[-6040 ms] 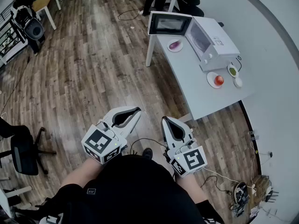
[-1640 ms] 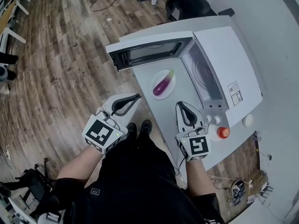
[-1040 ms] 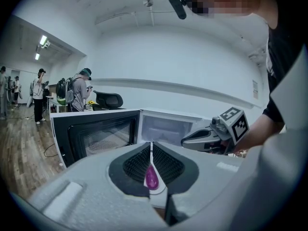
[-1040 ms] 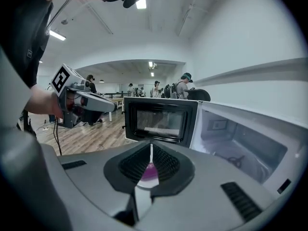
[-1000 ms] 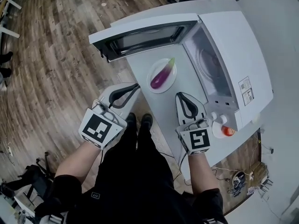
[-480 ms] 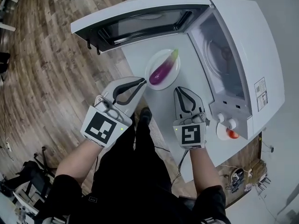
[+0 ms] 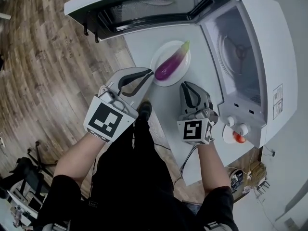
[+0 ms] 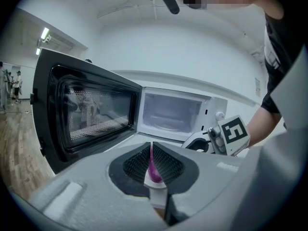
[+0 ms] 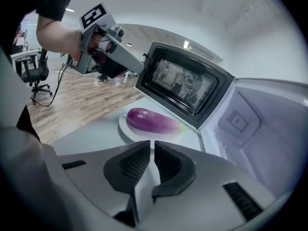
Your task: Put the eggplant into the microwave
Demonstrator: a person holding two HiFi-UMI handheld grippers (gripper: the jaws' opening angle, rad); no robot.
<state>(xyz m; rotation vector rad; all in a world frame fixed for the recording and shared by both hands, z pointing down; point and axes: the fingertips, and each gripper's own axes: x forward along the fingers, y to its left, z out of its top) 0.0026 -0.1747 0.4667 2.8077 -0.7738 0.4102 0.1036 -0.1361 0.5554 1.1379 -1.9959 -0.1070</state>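
A purple eggplant (image 7: 171, 64) lies on a white plate (image 7: 183, 74) on the white table, in front of the microwave (image 7: 269, 47). The microwave's door (image 7: 144, 6) stands swung wide, and its cavity (image 7: 238, 52) shows a glass turntable. My left gripper (image 7: 151, 73) is shut, with its tips at the plate's left rim. My right gripper (image 7: 188, 84) is shut just short of the plate's near rim. The right gripper view has the eggplant (image 9: 151, 121) right ahead of the jaws. In the left gripper view a sliver of the eggplant (image 8: 153, 165) shows through the slit of the jaws.
A small plate with a tomato (image 7: 236, 137) sits by the microwave's knobs (image 7: 239, 128), to the right of my right hand. The table's left edge (image 7: 132, 61) drops to a wooden floor (image 7: 43, 71). The open door overhangs that edge.
Both grippers have moved forward toward the plate. The left one came in over the table's edge to the plate's rim. The eggplant has not moved.
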